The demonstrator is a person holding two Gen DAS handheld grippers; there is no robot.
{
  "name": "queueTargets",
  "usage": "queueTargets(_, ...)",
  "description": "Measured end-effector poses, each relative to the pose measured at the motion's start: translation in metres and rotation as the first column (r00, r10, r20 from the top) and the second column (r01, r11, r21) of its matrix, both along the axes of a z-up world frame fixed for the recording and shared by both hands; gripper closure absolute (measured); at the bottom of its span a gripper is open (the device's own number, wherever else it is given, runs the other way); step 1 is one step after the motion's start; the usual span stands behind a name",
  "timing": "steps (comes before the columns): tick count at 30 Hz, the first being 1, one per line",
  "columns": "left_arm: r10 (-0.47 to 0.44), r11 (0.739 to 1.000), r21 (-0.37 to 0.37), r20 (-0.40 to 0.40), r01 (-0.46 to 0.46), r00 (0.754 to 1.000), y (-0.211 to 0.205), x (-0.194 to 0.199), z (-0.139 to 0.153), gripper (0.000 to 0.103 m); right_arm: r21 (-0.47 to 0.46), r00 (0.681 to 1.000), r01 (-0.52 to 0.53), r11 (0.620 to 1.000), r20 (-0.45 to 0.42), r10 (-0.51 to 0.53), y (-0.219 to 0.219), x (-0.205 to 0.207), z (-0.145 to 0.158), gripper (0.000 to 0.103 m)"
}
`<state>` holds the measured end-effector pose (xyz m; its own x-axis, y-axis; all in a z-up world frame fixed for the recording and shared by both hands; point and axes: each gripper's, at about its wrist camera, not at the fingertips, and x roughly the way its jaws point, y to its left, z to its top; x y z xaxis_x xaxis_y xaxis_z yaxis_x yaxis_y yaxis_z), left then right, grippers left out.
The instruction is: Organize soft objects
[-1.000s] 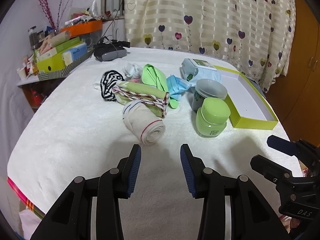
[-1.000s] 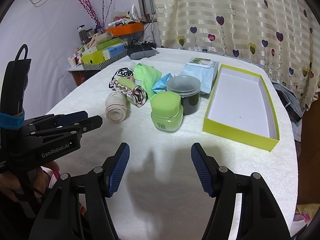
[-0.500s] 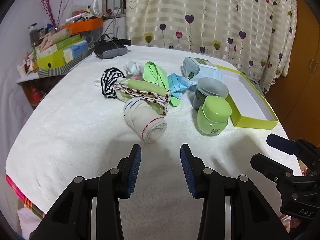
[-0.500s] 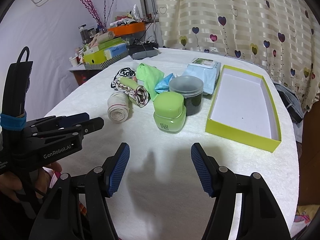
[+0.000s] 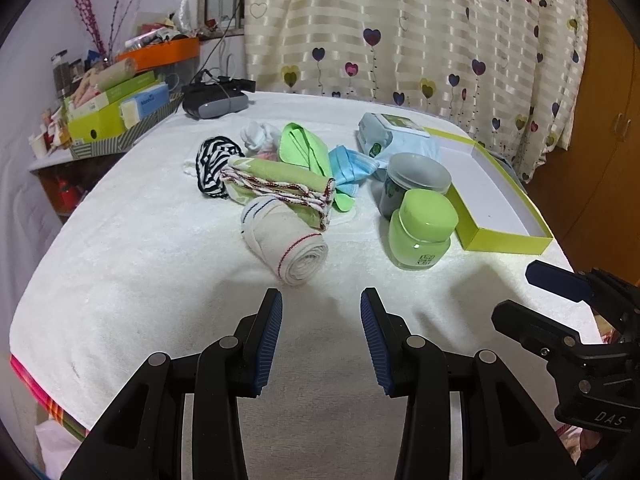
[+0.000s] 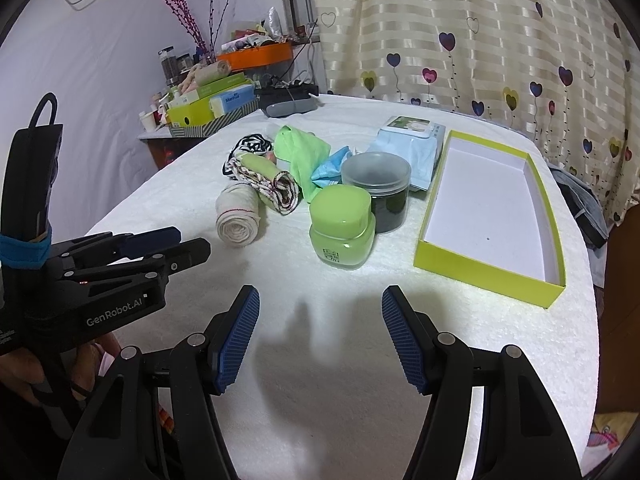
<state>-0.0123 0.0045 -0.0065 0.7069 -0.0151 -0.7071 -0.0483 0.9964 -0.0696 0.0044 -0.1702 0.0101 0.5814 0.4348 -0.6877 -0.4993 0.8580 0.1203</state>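
Observation:
A rolled white cloth with a red stripe lies nearest my left gripper, which is open and empty just short of it. Behind it lie a rolled green cloth with braided edging, a black-and-white striped piece, a light green cloth, a blue face mask and a small white sock. The same pile shows in the right wrist view, with the white roll. My right gripper is open and empty over bare towel. An empty yellow-green box lies to the right.
A green jar, a dark jar with a clear lid and a wet-wipes pack stand between the cloths and the box. A grey device lies at the back. A cluttered side shelf stands at left.
Both grippers have drifted slightly forward toward the pile; the objects appear a little nearer. Nothing has been taken hold of.

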Motion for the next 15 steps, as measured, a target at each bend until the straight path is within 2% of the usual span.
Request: queueTargets(15, 0.033, 0.999, 0.002, -0.003, -0.033, 0.999, 0.0070, 0.0012, -0.0010, 0.063, -0.003, 1.000, -0.015, 1.000, 0.003, 0.015, 0.0047, 0.0019, 0.0004, 0.038)
